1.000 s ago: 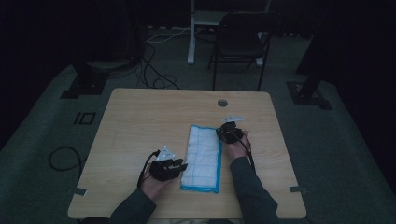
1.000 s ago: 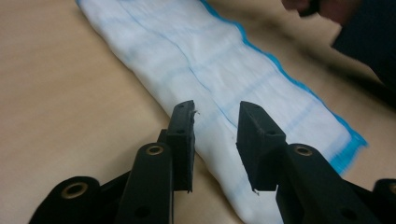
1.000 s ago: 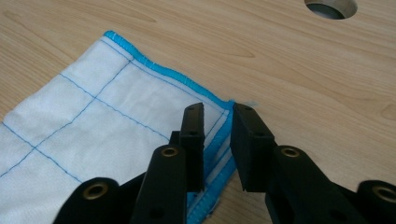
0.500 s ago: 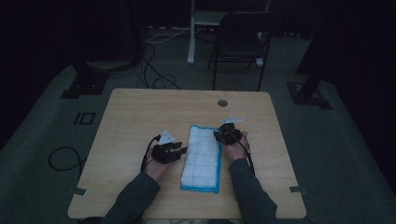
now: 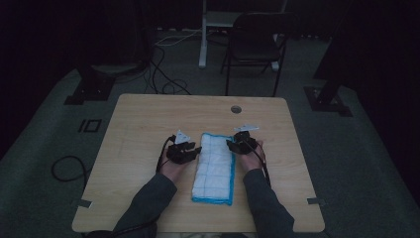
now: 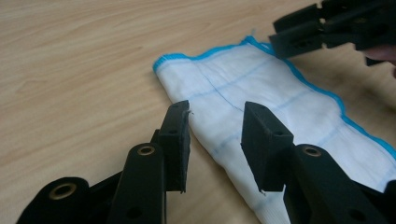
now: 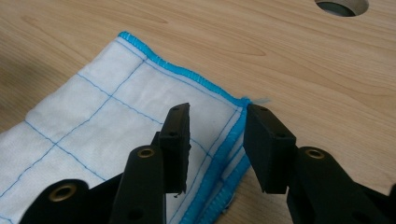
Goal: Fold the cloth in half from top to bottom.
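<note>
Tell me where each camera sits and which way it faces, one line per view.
High view: above the person's side, looking forward and down on the table; forearms, left gripper and right gripper flank the folded cloth.
Left gripper view: on the left gripper, facing the cloth's folded edge, jaws apart.
Right gripper view: on the right gripper, over the cloth's blue-hemmed corner.
All share the cloth.

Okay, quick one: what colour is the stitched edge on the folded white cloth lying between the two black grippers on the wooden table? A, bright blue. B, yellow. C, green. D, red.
A: the folded white cloth carries a bright blue stitched border, seen along its edge between the open jaws of the right gripper and again in the left gripper view.
</note>
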A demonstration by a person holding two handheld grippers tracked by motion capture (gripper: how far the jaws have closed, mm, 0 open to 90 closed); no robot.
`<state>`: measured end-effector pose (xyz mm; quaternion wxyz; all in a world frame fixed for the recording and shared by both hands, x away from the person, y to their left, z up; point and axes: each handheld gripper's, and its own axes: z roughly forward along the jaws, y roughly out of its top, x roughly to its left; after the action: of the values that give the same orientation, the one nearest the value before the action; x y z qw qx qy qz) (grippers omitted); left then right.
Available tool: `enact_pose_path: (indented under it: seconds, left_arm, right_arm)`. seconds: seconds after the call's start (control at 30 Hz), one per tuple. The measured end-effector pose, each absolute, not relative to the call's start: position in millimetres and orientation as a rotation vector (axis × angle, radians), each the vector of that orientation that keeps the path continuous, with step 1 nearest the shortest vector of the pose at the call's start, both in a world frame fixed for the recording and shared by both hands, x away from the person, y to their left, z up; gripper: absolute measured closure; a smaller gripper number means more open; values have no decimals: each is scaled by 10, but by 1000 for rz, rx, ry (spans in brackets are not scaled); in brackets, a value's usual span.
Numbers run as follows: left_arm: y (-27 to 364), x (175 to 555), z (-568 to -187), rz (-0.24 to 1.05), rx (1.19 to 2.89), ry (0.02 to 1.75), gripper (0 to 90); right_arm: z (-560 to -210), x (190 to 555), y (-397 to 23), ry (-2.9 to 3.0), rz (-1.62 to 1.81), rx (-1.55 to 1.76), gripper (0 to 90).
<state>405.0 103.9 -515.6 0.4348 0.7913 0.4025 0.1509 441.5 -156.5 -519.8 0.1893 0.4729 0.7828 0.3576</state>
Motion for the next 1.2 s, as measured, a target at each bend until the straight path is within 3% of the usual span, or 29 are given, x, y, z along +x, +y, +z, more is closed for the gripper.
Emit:
enact_pose_path:
  seconds: [0.83,1.2]
  left_arm:
    - [900,4600,-5322,365,1983,1157,607]
    - [832,4691,-5409,359,2012,1178,592]
  right_arm:
    - [-5228,4534,-1690,2159,1034,1484,581]
    - [-5290,4654,-1543,2167,921,1527,523]
